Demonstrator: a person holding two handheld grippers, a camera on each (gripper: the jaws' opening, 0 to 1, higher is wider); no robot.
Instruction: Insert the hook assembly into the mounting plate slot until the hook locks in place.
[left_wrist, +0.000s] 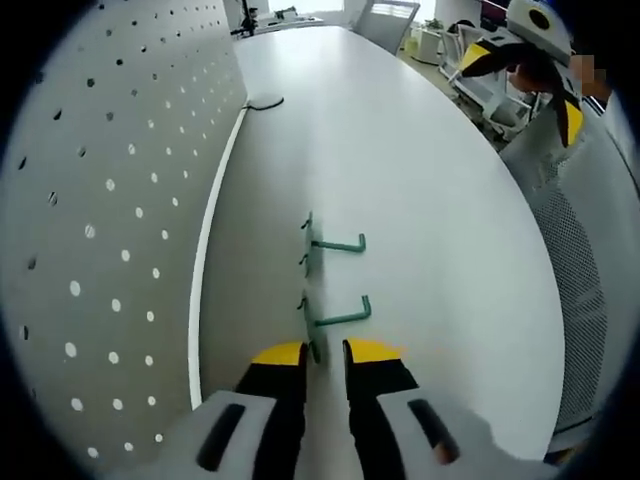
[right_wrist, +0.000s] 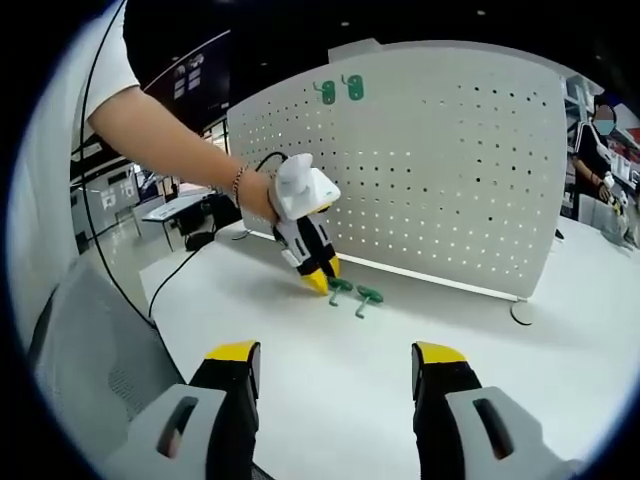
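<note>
- The two green hooks (left_wrist: 335, 280) lie on the white table (left_wrist: 430, 200), one just beyond the other, each with a flat back strip and an arm bent up at its end; in the right gripper view they (right_wrist: 355, 293) sit close in front of the pegboard's foot.
- The left gripper (left_wrist: 322, 352) has its yellow-tipped jaws a narrow gap apart, on either side of the nearer hook's back strip; whether the pads press on the strip I cannot tell.
- In the right gripper view that same gripper (right_wrist: 318, 276), held in a person's hand (right_wrist: 258, 195), points down with its tips at the hooks' near end.
- The right gripper (right_wrist: 335, 352) hangs above the table well short of the hooks, jaws spread wide and holding nothing.
- The white pegboard (right_wrist: 440, 150), the mounting plate, stands upright on the table just behind the hooks; two more green hooks (right_wrist: 340, 90) hang near its top edge.
- A black cable (left_wrist: 262, 102) runs along the table by the pegboard's base.
- Beyond the pegboard lies an office room with chairs (left_wrist: 385, 15), desks and, at the far right, another person (right_wrist: 595, 150).
</note>
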